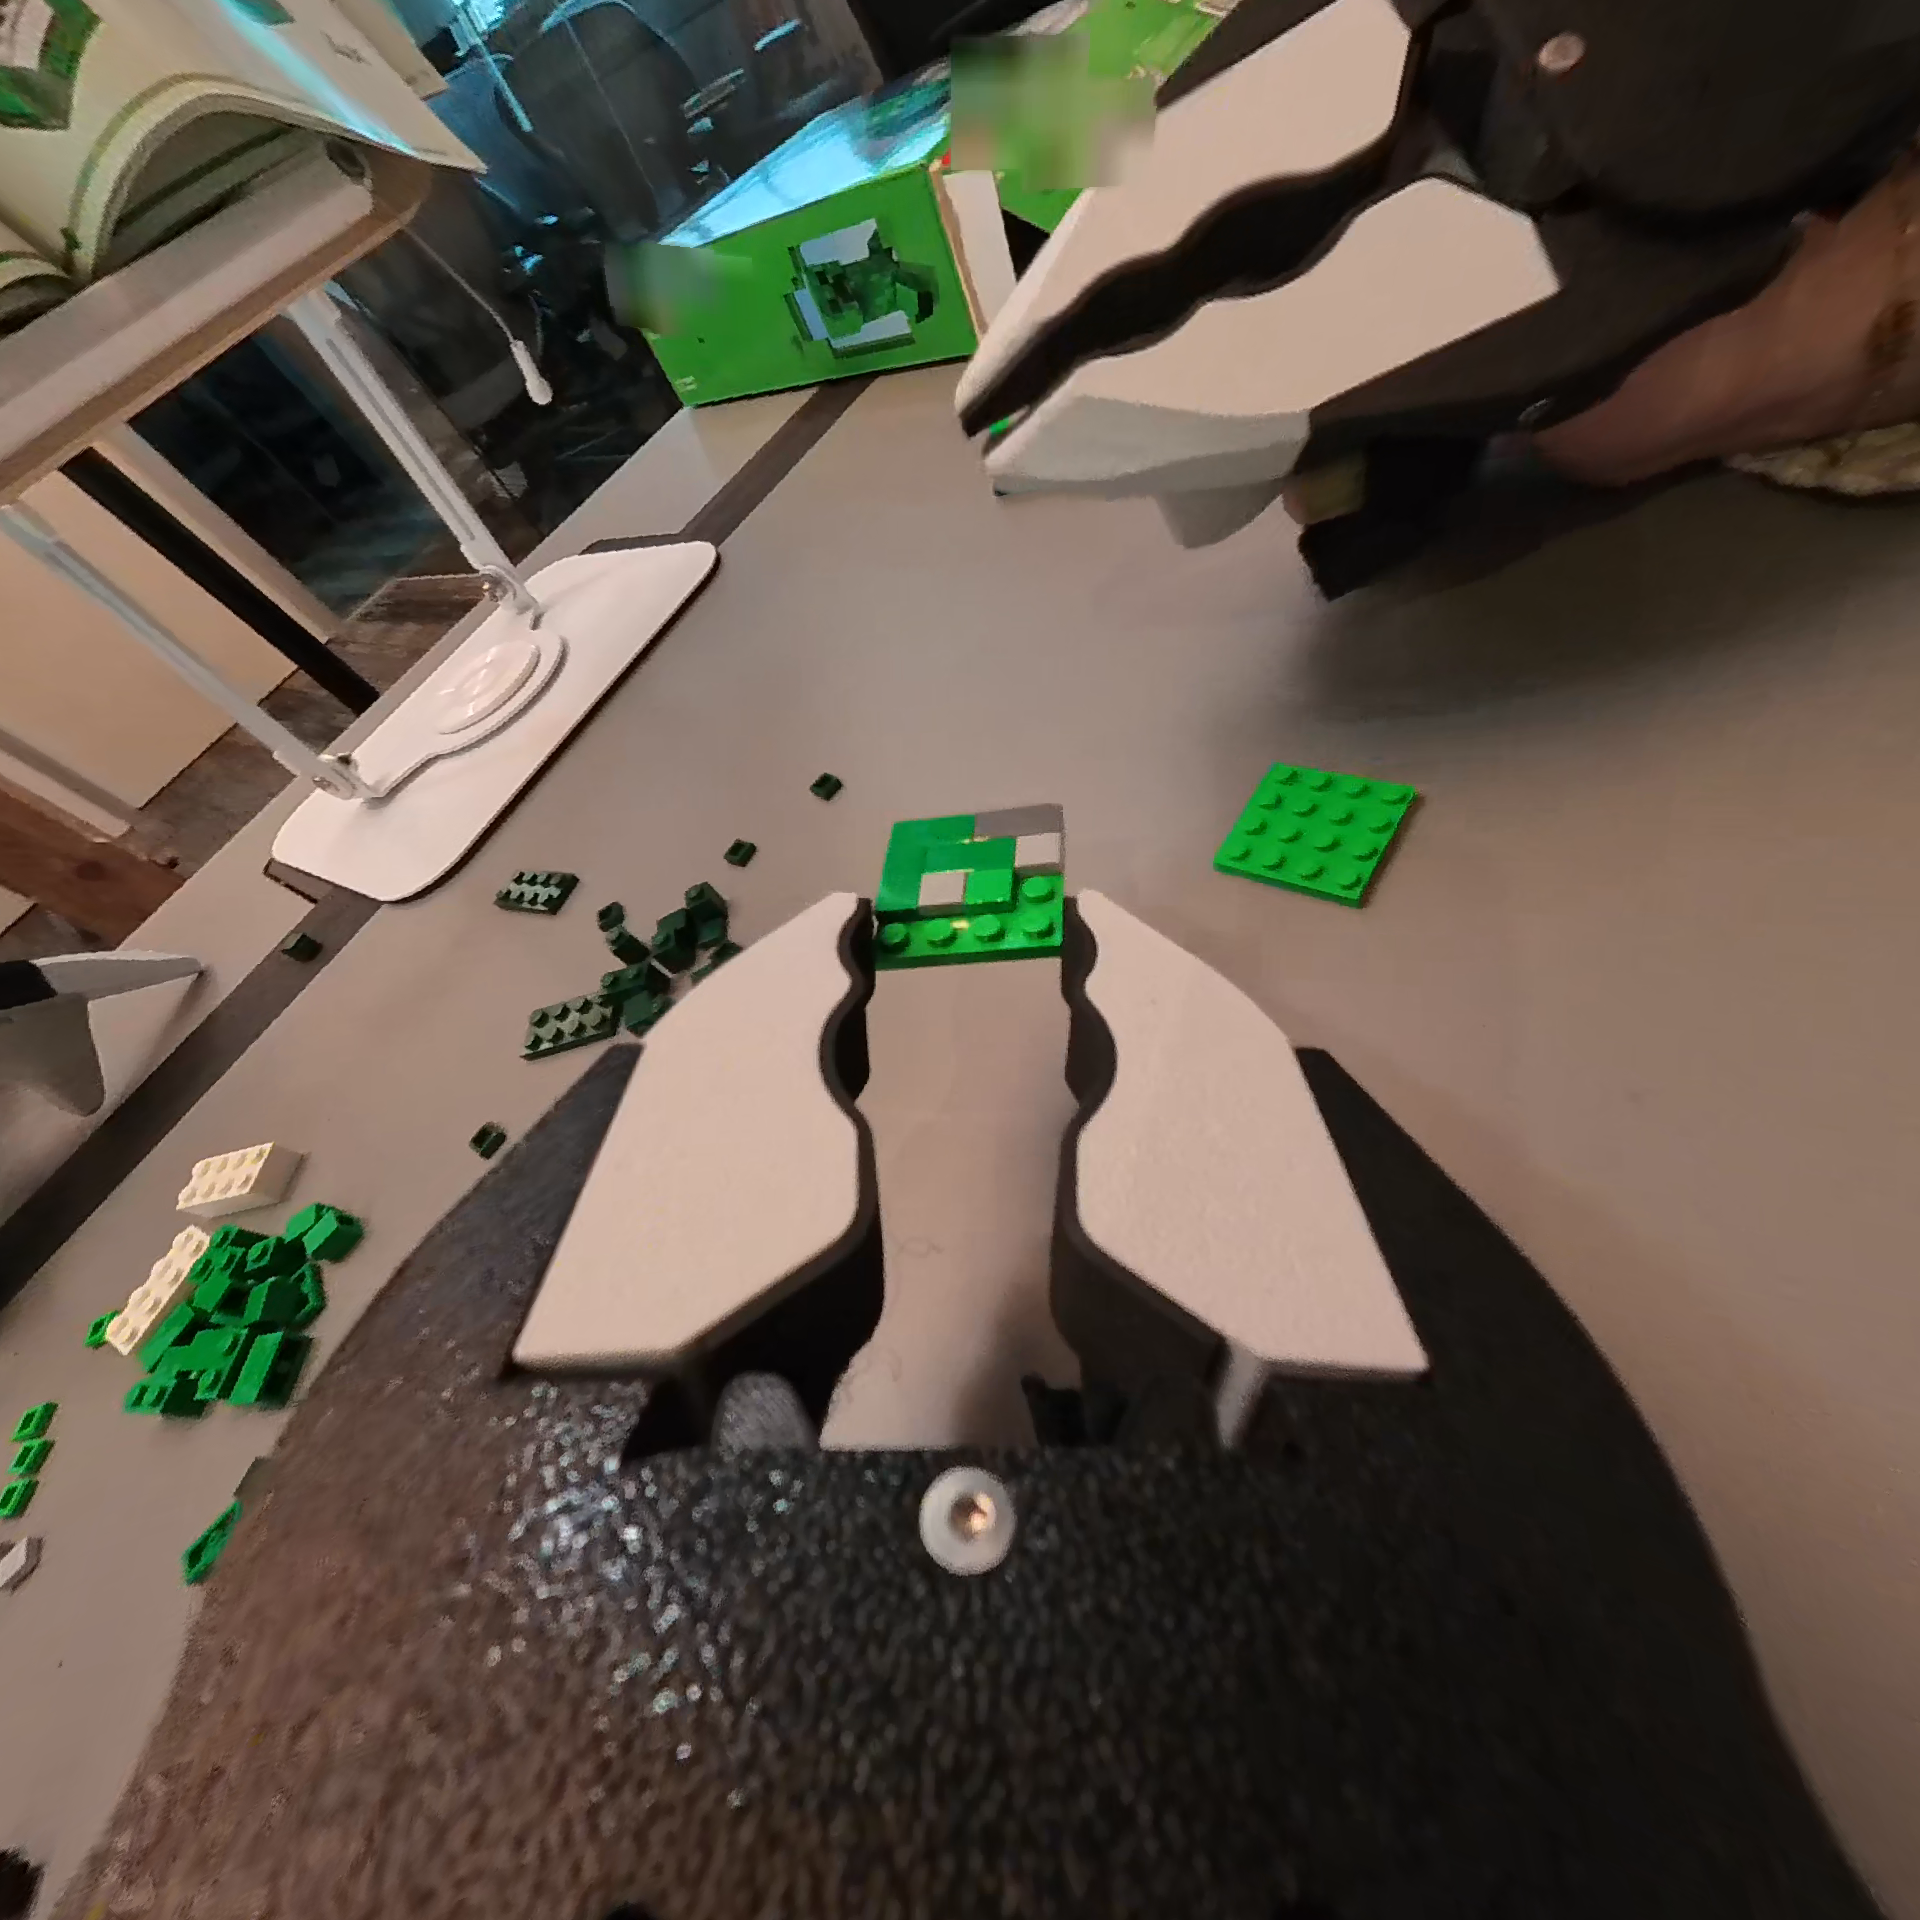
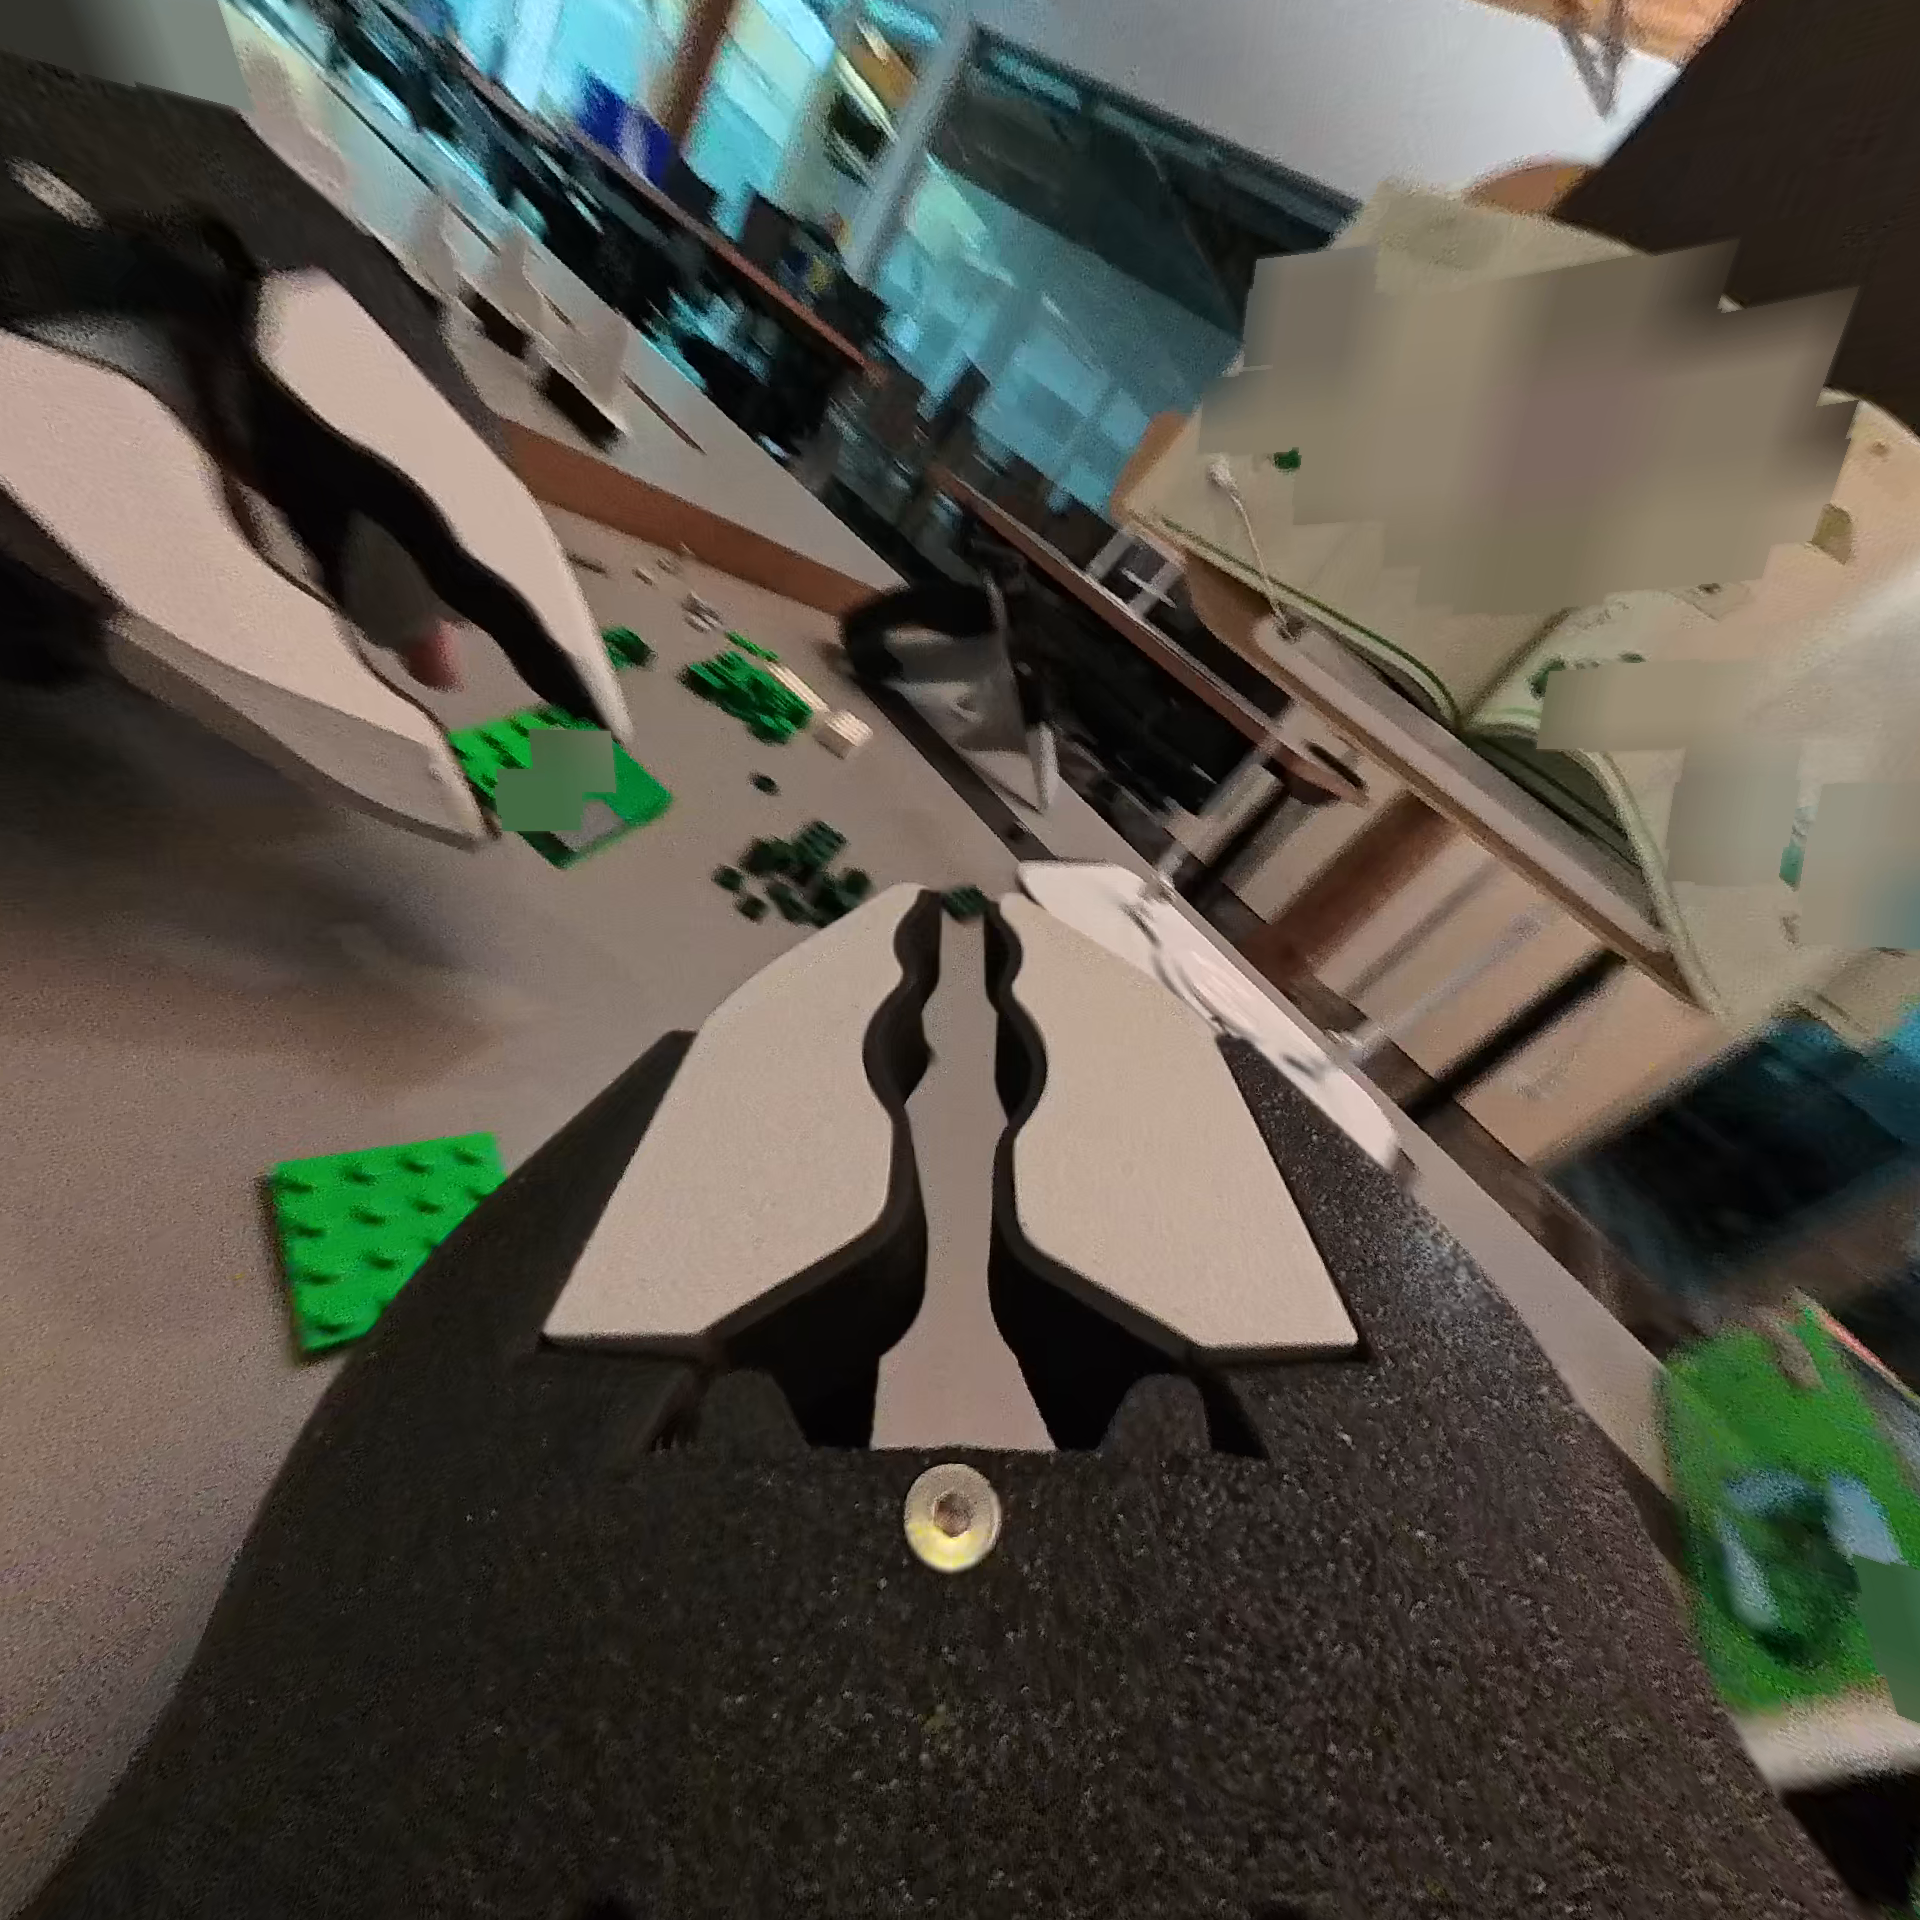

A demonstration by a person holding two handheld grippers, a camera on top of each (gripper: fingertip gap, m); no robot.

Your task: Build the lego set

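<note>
The half-built lego square, a bright green plate partly covered with green, grey and white tiles, lies flat on the grey desk, out in the middle of its surface. The left gripper has its two fingers set apart on either side of the plate's near edge, the tips right against its corners; I cannot tell whether they actually press on it. Just off to the side lies a bare green studded plate, flat and untouched.

The right gripper hangs in the air above the desk, tilted, its fingers drawn almost together on something small and green at the very tips; the piece is too blurred to name.

Toward the desk's side edge are a scatter of dark green pieces and, closer to the person, a heap of bright green bricks with a couple of white bricks among them. A white lamp base sits at that same edge. At the far end stands the green set box, and an open instruction booklet rests on a raised stand above the edge.
</note>
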